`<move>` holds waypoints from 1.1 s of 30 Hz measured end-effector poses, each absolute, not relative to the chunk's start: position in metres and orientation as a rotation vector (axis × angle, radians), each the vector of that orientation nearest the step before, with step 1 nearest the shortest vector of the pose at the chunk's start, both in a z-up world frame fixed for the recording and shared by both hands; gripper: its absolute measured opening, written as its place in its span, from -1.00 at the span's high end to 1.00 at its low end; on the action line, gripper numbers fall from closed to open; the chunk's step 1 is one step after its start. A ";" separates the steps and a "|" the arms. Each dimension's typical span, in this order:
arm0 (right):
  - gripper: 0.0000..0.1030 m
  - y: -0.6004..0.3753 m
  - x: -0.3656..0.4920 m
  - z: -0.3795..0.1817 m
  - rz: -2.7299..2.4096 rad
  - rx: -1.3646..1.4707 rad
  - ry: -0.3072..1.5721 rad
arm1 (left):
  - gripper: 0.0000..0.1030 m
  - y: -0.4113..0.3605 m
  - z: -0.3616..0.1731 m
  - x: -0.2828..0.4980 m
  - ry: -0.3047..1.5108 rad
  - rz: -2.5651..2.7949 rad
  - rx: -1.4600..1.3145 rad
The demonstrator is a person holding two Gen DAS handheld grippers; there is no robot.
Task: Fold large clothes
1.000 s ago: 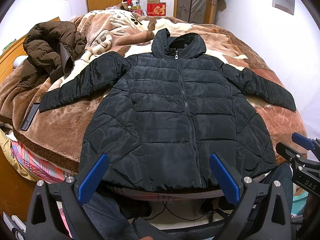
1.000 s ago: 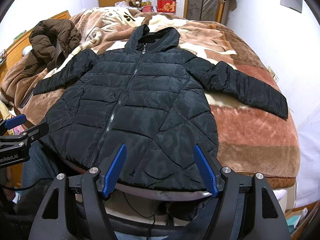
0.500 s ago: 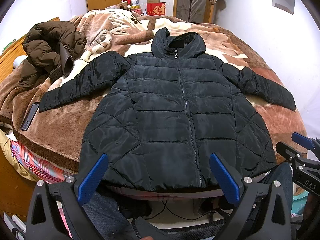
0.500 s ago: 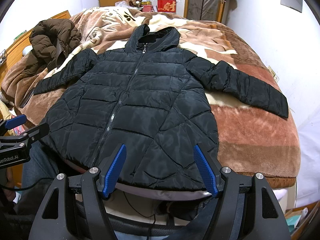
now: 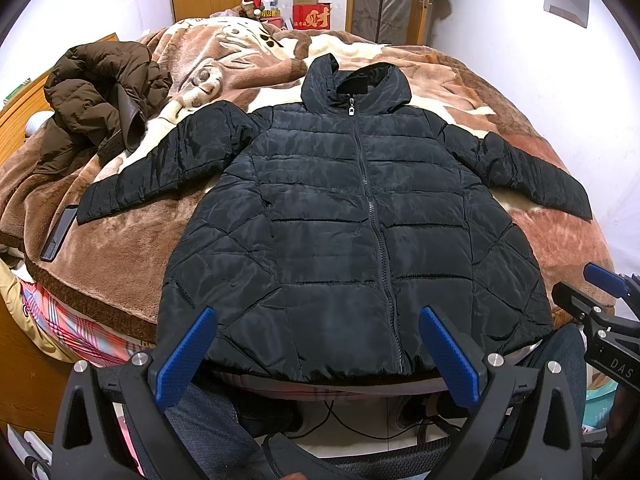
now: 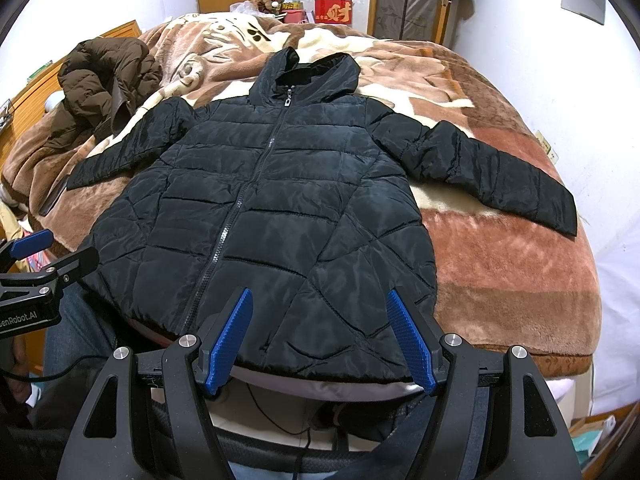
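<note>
A black hooded puffer jacket [image 5: 352,224] lies flat and zipped on the bed, front up, hood away from me, both sleeves spread outward. Its hem hangs at the bed's near edge. My left gripper [image 5: 320,316] hovers open just in front of the hem, nothing between its blue pads. In the right wrist view the same jacket [image 6: 280,200] fills the middle, and my right gripper [image 6: 320,298] stands open over the hem's right half, holding nothing. The right sleeve [image 6: 492,176] reaches toward the bed's right side.
A crumpled brown jacket [image 5: 96,108] lies at the bed's left. A dark phone-like slab [image 5: 60,232] rests near the left sleeve cuff. The brown patterned blanket [image 5: 560,236] covers the bed. A person's jeans-clad legs [image 5: 216,436] are below, a white wall at right.
</note>
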State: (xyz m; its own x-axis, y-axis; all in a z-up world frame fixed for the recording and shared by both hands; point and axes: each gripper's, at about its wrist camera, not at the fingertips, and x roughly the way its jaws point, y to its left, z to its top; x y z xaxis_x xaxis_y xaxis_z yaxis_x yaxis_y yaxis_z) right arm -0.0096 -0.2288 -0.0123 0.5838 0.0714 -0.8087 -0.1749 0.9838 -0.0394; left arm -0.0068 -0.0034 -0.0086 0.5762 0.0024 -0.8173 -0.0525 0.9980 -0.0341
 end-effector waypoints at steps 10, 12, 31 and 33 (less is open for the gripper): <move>-0.35 -0.229 -0.008 -0.013 0.145 -0.119 0.939 | -0.99 -0.004 -0.008 -0.006 0.959 0.033 -0.056; -0.35 -0.228 -0.006 -0.013 0.145 -0.119 0.939 | -0.99 -0.004 -0.008 -0.006 0.959 0.034 -0.055; -0.35 -0.214 0.042 -0.028 0.176 -0.157 0.953 | -0.99 0.023 -0.031 0.039 0.957 0.092 -0.038; -0.36 -0.209 0.052 -0.030 0.182 -0.169 0.954 | -0.99 0.033 -0.034 0.049 0.953 0.101 -0.055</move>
State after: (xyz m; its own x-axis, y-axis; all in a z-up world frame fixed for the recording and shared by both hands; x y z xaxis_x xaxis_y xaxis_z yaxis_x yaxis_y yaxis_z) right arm 0.0518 -0.2091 -0.0299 0.5651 0.0802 -0.8211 -0.2284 0.9716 -0.0623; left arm 0.0493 0.0333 -0.0341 0.5747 0.0621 -0.8160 -0.1109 0.9938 -0.0025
